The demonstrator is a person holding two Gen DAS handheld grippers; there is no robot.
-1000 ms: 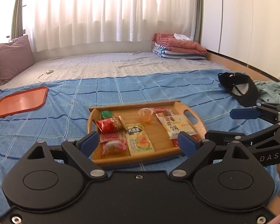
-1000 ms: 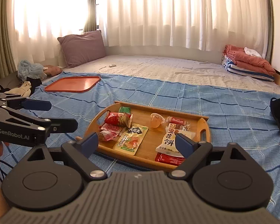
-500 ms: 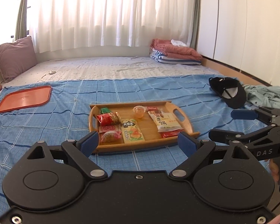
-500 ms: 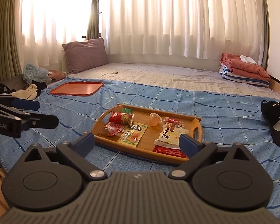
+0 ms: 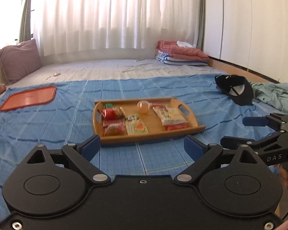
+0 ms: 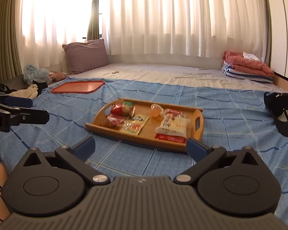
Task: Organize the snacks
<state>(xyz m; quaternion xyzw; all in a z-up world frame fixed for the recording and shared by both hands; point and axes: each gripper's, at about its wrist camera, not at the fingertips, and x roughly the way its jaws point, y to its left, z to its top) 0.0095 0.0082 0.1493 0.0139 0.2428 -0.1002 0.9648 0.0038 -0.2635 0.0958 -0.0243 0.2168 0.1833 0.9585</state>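
Hovering near the bed's edge, left gripper (image 5: 142, 145) and right gripper (image 6: 141, 146) both gape wide, holding nothing. Snacks (image 6: 170, 124) lie in the wooden tray (image 5: 198, 128) (on the blue blanket (image 5: 48, 126)), just beyond both.

Sunlit white curtains (image 6: 182, 19) back a wide bed (image 6: 163, 74) under a blue checked blanket (image 6: 230, 118), purple pillow (image 6: 85, 55) at left.

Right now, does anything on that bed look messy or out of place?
Mostly the snacks: packets overlap in the wooden tray, and a small jelly cup lies tipped on its side. The orange tray sits bare. A black cap lies upside down nearby.
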